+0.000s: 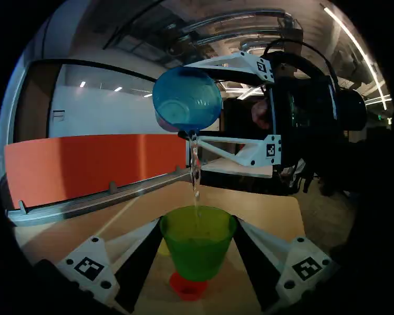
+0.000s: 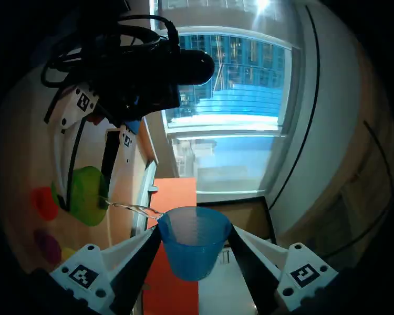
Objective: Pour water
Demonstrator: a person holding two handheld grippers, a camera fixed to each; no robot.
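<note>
A clear green cup point(image 1: 198, 252) stands upright between the fingers of my left gripper point(image 1: 197, 227), which is shut on it. Above it, my right gripper point(image 1: 189, 105) holds a blue cup point(image 1: 184, 94) tipped mouth-down toward me. A thin stream of water point(image 1: 195, 173) falls from its lip into the green cup. In the right gripper view the blue cup point(image 2: 194, 247) sits clamped between my right gripper's point(image 2: 193, 231) fingers. The stream point(image 2: 134, 208) arcs left to the green cup point(image 2: 86, 197), held by my left gripper point(image 2: 86, 184).
A light wooden table point(image 1: 265, 210) lies below, with a red round piece point(image 1: 188, 286) under the green cup and red point(image 2: 43, 203) and purple point(image 2: 47, 247) ones beside it. An orange panel point(image 1: 92, 163) with a metal rail point(image 1: 92, 198) borders the table. A large window point(image 2: 228, 105) is behind.
</note>
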